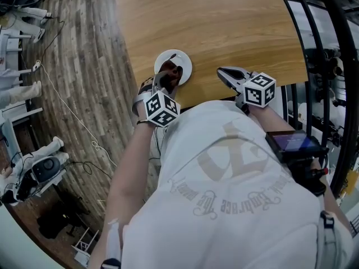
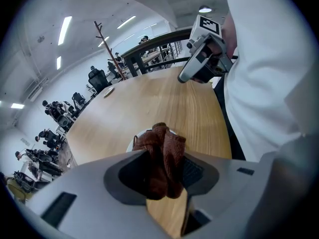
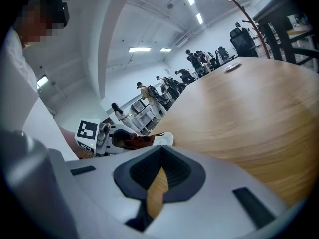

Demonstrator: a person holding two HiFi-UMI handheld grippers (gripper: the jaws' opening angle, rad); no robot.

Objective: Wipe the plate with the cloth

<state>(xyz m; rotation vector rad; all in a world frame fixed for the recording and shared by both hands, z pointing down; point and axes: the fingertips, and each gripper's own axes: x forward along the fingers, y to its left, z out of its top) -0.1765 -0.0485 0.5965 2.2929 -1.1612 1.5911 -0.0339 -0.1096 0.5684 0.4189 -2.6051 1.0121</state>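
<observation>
A small white plate [image 1: 180,61] sits near the front edge of the wooden table [image 1: 213,21]. My left gripper [image 1: 168,77] is shut on a brown cloth [image 1: 170,73] and holds it over the plate's near side. In the left gripper view the cloth [image 2: 162,158] bunches between the jaws, with the plate [image 2: 133,142] just showing behind it. My right gripper [image 1: 224,74] hovers to the right of the plate, shut with nothing in it. The right gripper view shows the plate [image 3: 164,139] and cloth [image 3: 135,142] at the left, next to the left gripper [image 3: 112,137].
The table's front edge runs close to my body. A black metal railing [image 1: 317,43] stands at the right. Wood-plank floor [image 1: 78,66] with cables lies to the left. People and desks fill the far room [image 2: 55,113]. A small dish [image 2: 108,90] lies far across the table.
</observation>
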